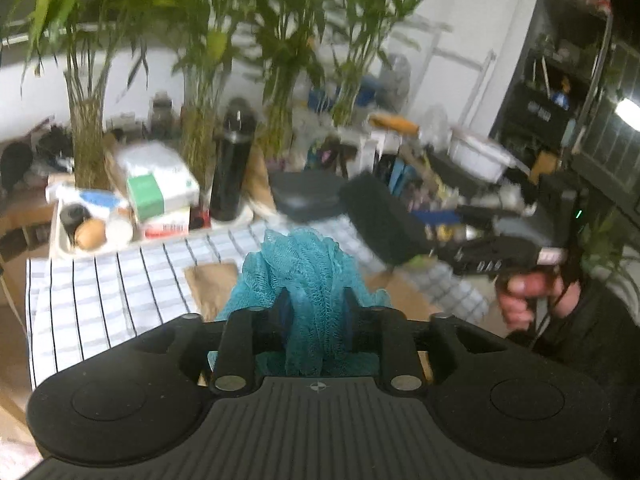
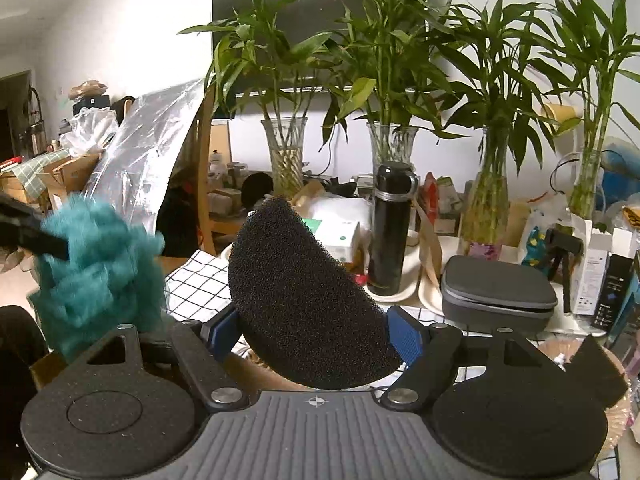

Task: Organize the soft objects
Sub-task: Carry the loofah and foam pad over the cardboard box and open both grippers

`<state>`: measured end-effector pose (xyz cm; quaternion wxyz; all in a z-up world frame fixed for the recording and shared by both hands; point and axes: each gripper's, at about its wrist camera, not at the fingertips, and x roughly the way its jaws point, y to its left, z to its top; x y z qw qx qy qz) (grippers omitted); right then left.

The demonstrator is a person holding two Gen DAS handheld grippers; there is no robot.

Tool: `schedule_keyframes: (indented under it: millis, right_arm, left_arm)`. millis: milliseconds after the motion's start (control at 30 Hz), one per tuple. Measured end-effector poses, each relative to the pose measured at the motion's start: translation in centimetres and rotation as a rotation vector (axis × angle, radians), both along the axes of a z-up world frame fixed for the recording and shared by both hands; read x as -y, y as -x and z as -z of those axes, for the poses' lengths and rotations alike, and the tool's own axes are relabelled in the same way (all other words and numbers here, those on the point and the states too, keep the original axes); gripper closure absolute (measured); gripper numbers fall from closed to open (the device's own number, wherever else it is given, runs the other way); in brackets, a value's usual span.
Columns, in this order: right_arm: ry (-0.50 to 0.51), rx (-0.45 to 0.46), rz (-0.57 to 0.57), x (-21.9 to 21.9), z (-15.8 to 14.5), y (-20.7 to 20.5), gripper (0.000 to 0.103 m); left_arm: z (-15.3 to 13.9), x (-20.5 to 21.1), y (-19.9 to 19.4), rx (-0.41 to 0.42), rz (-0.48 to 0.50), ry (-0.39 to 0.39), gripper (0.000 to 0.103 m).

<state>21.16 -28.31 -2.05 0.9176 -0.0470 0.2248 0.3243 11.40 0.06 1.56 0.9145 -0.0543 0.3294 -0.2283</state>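
The big black half-round foam sponge, clenched wide in the right gripper, could topple the tall black flask at one o'clock. The teal mesh bath pouf, loosely pinched in the left gripper above the tabletop, may slip.

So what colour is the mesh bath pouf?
Teal blue; the mesh bath pouf shows best in the left wrist view.

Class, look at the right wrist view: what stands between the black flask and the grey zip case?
A brown paper bag stands between the black flask and the grey zip case.
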Motion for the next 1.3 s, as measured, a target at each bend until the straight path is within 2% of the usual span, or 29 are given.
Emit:
schedule_keyframes:
  millis: [100,267,400,733,833,867,1100,1300]
  right_arm:
    - [0.000,-0.005,-0.012,-0.1,0.1,0.5,0.023]
    - [0.033,-0.023,-0.058,-0.7,0.4,1.7,0.023]
    - [0.065,-0.033,-0.107,-1.1,0.9,2.7,0.023]
    - [0.105,-0.063,-0.258,-1.8,1.7,5.0,0.021]
    - [0.118,-0.077,-0.351,-2.3,1.8,5.7,0.009]
    - [0.131,-0.073,-0.362,-2.4,1.9,6.0,0.001]
    - [0.176,-0.062,-0.322,-2.8,2.3,5.9,0.000]
    - [0.155,-0.077,-0.254,-2.3,2.3,4.9,0.000]
  left_arm:
    - [0.9,0.1,-0.1,-0.036,-0.011,-0.054,0.059]
    - [1.2,-0.8,1.5,0.000,-0.069,-0.103,0.053]
    - [1.6,-1.8,2.3,-0.009,-0.129,-0.135,0.053]
    - [2.4,-3.9,3.1,-0.057,-0.210,-0.126,0.053]
    - [2.3,-4.1,3.1,-0.059,-0.219,-0.119,0.053]
    - [2.4,-4.0,3.0,-0.060,-0.222,-0.119,0.053]
    - [2.3,-3.6,2.7,-0.058,-0.224,-0.128,0.053]
    - [2.5,-3.8,2.4,-0.059,-0.238,-0.099,0.053]
